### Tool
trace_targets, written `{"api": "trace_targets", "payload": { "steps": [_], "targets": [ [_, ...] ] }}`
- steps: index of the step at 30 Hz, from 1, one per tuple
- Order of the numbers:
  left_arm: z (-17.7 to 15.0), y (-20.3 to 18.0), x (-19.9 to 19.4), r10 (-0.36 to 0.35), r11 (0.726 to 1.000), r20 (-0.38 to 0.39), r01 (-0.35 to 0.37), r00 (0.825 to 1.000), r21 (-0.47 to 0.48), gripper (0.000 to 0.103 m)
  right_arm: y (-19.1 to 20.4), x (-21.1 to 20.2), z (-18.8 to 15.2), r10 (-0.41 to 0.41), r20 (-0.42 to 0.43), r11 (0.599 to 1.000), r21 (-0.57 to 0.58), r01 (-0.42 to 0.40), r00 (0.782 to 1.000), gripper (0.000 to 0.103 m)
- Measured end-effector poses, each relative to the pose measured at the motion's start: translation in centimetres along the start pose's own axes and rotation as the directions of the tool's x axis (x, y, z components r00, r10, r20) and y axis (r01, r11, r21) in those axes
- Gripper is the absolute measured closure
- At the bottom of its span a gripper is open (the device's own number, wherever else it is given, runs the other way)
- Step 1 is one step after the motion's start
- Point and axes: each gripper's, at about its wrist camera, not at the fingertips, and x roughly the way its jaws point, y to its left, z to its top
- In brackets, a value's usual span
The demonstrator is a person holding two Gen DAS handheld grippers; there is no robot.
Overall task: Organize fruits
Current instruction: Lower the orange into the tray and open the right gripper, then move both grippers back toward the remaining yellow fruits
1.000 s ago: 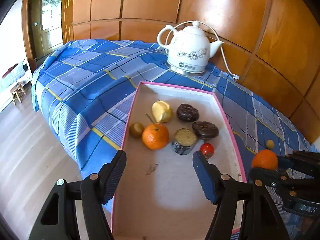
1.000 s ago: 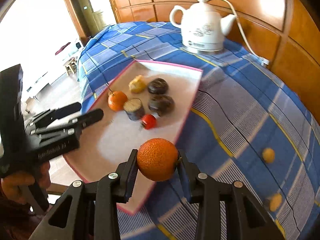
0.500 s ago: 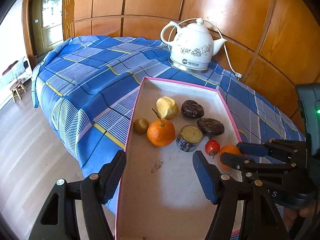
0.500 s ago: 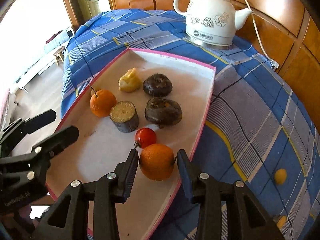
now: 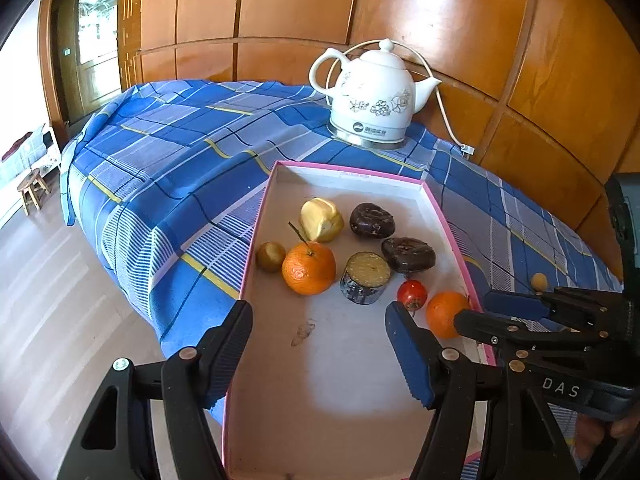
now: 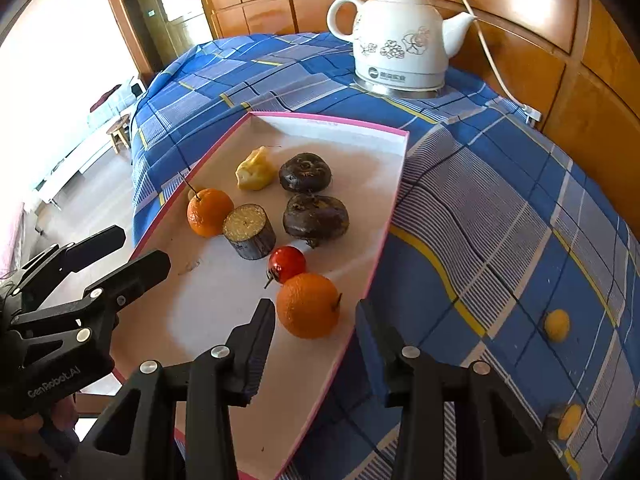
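A pink-rimmed white tray (image 5: 256, 240) (image 6: 386, 232) lies on the blue checked cloth. It holds a stemmed orange (image 5: 308, 268), a yellow piece, two dark round fruits, a cut dark stub and a small red fruit (image 6: 287, 263). A second orange (image 6: 308, 306) (image 5: 442, 314) rests on the tray floor by the right rim, touching the red fruit. My right gripper (image 6: 316, 312) (image 5: 474, 308) straddles it, jaws parted with a gap on each side. My left gripper (image 5: 320, 312) (image 6: 142, 246) is open over the tray's near end, holding nothing.
A white kettle (image 5: 374, 100) (image 6: 400, 36) with a cord stands behind the tray by the wooden wall. Small yellow fruits (image 6: 557, 325) (image 6: 568, 422) lie on the cloth right of the tray. A small brown fruit (image 5: 271, 256) sits at the tray's left rim. The floor drops away on the left.
My right gripper carried the orange from over the cloth into the tray, set it beside the red fruit, and its jaws came off it. The left gripper stayed put.
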Motion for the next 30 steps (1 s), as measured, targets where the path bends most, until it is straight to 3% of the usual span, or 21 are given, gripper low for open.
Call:
{"api": "trace_targets", "payload": {
  "steps": [16,30],
  "targets": [
    [-0.1,-1.6,-0.4,-0.009,0.999,0.006,0.008,1.000,0.048,0.034,-2.1,-2.3,-1.2,-0.028,0.039,0.999,0.043,0.027,0.999,0.059],
    [-0.3,-3.2,-0.9,-0.020,0.994,0.016,0.019,1.000,0.108,0.034,-5.5,-4.2,-2.5,-0.103,0.045,0.993,0.064,0.100,0.994,0.059]
  ]
}}
